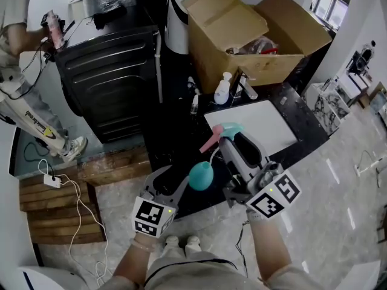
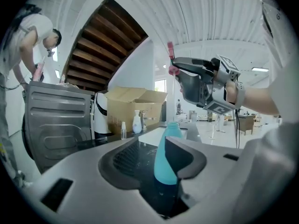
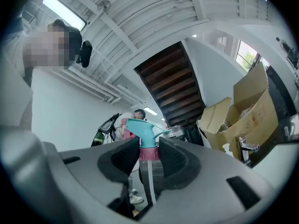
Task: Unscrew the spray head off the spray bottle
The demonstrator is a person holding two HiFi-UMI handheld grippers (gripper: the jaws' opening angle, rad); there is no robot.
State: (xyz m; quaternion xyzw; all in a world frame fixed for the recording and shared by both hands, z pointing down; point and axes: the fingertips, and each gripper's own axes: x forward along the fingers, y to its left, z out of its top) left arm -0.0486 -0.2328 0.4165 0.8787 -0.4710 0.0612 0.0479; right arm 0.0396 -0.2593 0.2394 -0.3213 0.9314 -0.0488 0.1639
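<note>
The teal spray bottle (image 1: 201,175) (image 2: 167,155) stands upright between the jaws of my left gripper (image 1: 188,183) (image 2: 159,164), which is shut on its body, over the near edge of the black table. Its neck is bare. The spray head (image 1: 221,132) (image 3: 140,130), teal with a pink trigger and pink collar (image 3: 149,153), is off the bottle and held above it. My right gripper (image 1: 233,147) (image 3: 150,158) is shut on the collar. A thin dip tube (image 3: 150,185) hangs down from the collar.
A white board (image 1: 260,122) lies on the black table (image 1: 175,138). Behind it are small bottles (image 1: 222,89) and an open cardboard box (image 1: 242,35). A black cabinet (image 1: 109,77) stands at the left, a person (image 1: 24,53) beside it. Cables lie on the floor (image 1: 66,192).
</note>
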